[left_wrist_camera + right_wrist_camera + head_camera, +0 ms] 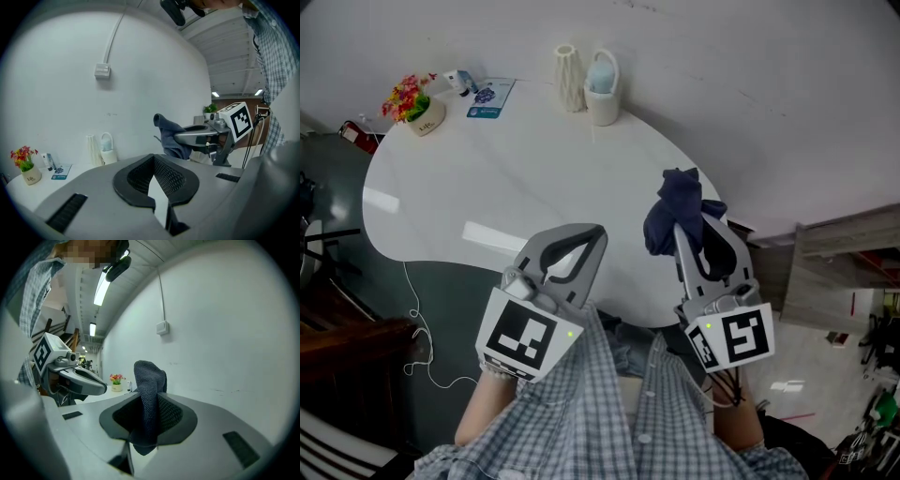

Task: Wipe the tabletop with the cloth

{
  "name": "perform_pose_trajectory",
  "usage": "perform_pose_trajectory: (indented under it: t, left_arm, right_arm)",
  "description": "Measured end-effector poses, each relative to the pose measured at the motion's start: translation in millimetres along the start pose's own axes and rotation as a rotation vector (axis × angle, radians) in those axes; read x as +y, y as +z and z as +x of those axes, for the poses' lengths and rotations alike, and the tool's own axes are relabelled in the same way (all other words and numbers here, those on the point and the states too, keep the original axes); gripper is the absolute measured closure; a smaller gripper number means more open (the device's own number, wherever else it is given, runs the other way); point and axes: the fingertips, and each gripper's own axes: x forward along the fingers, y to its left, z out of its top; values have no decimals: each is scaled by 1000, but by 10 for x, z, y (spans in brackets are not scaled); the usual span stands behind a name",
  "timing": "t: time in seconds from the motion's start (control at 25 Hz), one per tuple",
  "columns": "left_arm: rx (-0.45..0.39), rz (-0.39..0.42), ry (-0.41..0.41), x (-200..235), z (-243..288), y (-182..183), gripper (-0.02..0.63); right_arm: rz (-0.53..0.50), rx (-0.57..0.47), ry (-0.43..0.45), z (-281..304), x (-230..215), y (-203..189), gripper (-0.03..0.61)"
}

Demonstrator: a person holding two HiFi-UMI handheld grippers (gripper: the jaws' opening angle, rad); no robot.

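Note:
The dark blue cloth (pixel 673 204) hangs bunched from my right gripper (pixel 682 231), which is shut on it above the near right edge of the white tabletop (pixel 487 187). In the right gripper view the cloth (pixel 149 385) stands up between the jaws of the right gripper (pixel 153 399) and droops below them. My left gripper (pixel 593 236) is shut with nothing in it, held over the table's near edge, left of the cloth. From the left gripper view, the left gripper (pixel 153 159) points at the wall, with the cloth (pixel 168 136) off to its right.
Along the far edge of the table stand a flower pot (pixel 417 105), a small bottle (pixel 464 82), a blue leaflet (pixel 492 97), a ribbed white vase (pixel 570 77) and a white handled holder (pixel 603 91). A thin cable (pixel 417 328) lies on the floor at the left.

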Motion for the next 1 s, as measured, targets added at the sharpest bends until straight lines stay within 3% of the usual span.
perform_pose_trajectory:
  t: [1.0]
  left_arm:
    - [-3,10,-7,-102,-29,3,609]
  right_arm:
    - [-4,30,35,-66,105,-57,495]
